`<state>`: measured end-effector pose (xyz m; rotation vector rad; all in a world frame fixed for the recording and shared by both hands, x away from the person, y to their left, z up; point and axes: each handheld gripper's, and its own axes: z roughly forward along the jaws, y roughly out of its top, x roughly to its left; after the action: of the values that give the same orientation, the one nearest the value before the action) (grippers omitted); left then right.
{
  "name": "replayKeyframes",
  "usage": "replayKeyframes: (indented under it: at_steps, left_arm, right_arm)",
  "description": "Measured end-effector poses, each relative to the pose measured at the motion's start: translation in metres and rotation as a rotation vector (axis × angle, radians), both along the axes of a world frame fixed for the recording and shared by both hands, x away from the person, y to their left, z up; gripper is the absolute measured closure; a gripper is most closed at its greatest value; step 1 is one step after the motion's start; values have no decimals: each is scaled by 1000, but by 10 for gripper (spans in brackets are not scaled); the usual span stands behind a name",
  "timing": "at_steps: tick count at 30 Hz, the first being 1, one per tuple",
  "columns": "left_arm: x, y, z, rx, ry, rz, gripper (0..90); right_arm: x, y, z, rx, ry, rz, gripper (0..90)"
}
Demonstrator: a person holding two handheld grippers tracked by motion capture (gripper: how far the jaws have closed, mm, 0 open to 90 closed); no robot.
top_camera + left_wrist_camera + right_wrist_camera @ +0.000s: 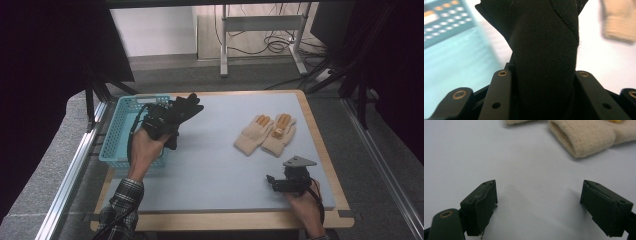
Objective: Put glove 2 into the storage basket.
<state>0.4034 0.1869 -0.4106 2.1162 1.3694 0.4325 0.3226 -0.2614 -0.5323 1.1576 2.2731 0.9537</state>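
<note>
A black glove [184, 111] is lifted off the table, held at the right edge of the blue basket [116, 131], with my left gripper [161, 122] shut on it. In the left gripper view the black glove [544, 50] is bunched between the jaws, with the basket [444, 25] to its left. A pair of beige gloves [266, 134] with orange fingertips lies on the right part of the grey mat. My right gripper [282, 182] rests near the mat's front right corner; in the right gripper view its jaws [539, 207] stand wide apart, empty, with a beige glove cuff [584, 137] ahead.
The grey mat [215, 165] covers a wooden table. The basket sits at the table's left edge. Behind the table stand a white desk frame [260, 30] and cables on the floor. Dark curtains flank both sides.
</note>
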Motion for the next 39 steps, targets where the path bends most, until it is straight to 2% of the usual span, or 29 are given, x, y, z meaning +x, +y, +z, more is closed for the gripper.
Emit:
replayKeyframes:
  at_steps: [6,7,8,15,18,21,23,29,30,31,33,34,39]
  left_arm:
    - [8,34,0,12,6,85,651]
    - [8,34,0,12,6,85,651]
    - [11,45,-2,18,11,114,650]
    - [22,79,-19,42,56,211,643]
    - [29,92,-30,73,88,248,639]
    - [32,98,-36,83,105,268,635]
    - [38,107,-47,103,142,297,633]
    - [50,121,-70,163,211,347,621]
    - [50,121,-70,163,211,347,619]
    - [53,124,-76,187,231,358,617]
    - [55,125,-78,197,236,363,613]
    - [57,127,-82,220,247,372,613]
    - [63,131,-97,236,272,370,571]
  right_arm:
    - [0,0,0,0,0,0,136]
    - [0,0,0,0,0,0,136]
    - [0,0,0,0,0,0,135]
    - [0,0,0,0,0,-1,135]
    - [0,0,0,0,0,0,135]
    - [0,0,0,0,0,0,135]
    - [0,0,0,0,0,0,136]
    - [0,0,0,0,0,0,136]
    - [0,0,0,1,0,0,135]
    - [0,0,0,0,0,0,135]
    - [0,0,0,1,0,0,135]
    - [0,0,0,1,0,0,136]
    - [0,0,0,1,0,0,136]
